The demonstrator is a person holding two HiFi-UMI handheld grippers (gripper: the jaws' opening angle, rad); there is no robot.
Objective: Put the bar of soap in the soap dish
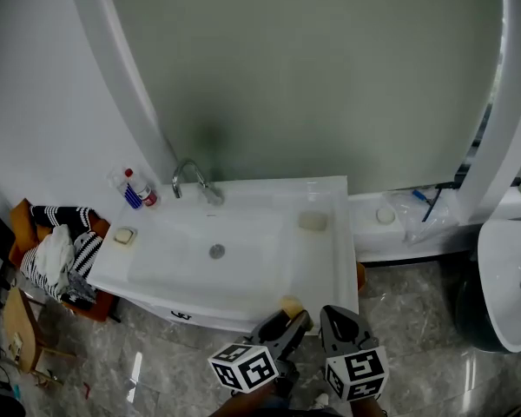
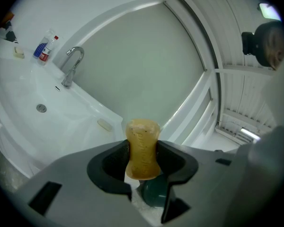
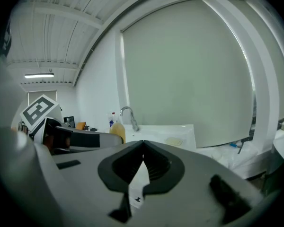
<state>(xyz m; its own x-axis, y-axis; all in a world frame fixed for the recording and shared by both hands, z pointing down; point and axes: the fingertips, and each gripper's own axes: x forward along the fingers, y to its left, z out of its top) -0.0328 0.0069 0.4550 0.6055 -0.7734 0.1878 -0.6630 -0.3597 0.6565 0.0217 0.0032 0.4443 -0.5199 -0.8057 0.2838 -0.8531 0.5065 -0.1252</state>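
Note:
A yellow-brown bar of soap (image 2: 142, 148) stands upright between the jaws of my left gripper (image 2: 143, 161), which is shut on it. In the head view the soap (image 1: 291, 306) and left gripper (image 1: 295, 321) hover just off the front edge of the white sink (image 1: 243, 272). An oval pale soap dish (image 1: 313, 221) lies on the sink's right shelf, also seen as a soap dish (image 2: 104, 124) ahead of the soap. My right gripper (image 1: 339, 320) is beside the left one; in its own view the right gripper (image 3: 143, 145) is shut with nothing in it.
A chrome faucet (image 1: 191, 181) and small bottles (image 1: 137, 189) stand at the sink's back left. A second small dish (image 1: 124, 235) holding a pale lump sits on the left rim. Striped clothes (image 1: 61, 250) lie on an orange stool at left; another white basin (image 1: 512, 285) is at right.

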